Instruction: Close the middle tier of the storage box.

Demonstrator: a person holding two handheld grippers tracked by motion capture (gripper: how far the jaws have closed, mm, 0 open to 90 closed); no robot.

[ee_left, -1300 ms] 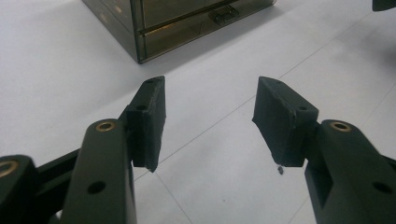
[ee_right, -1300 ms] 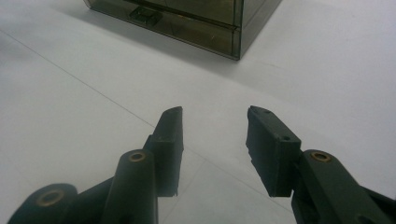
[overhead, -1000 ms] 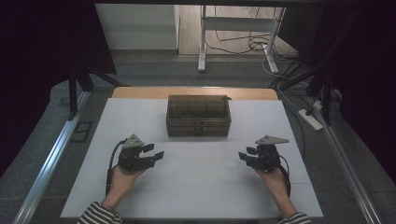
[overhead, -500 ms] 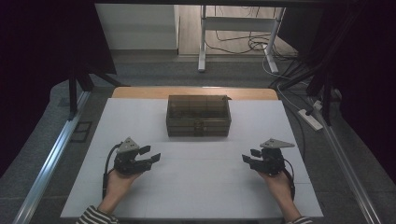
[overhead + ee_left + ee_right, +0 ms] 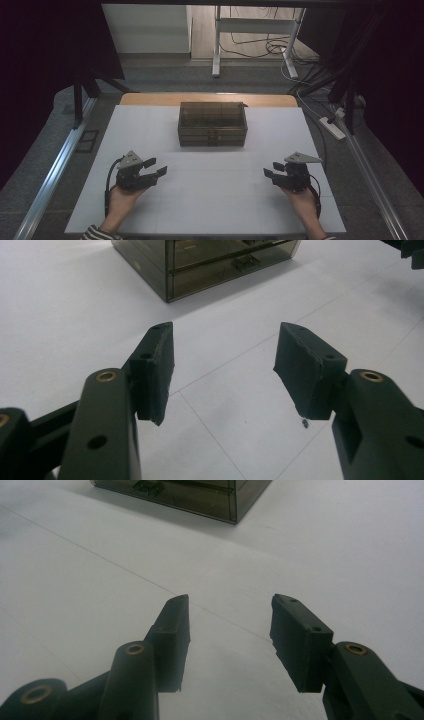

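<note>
Two grippers, near edge of white table (image 5: pixel 210 200): left gripper (image 5: pixel 155 168) at near left, jaws spread, nothing between them; right gripper (image 5: pixel 271 173) at near right, jaws spread, likewise bare. One smoky drawer box (image 5: pixel 212 123), far centre, well apart from both, drawers closed.

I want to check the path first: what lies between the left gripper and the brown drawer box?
Nothing: in the high view, bare white table separates the open left gripper from the drawer box.
</note>
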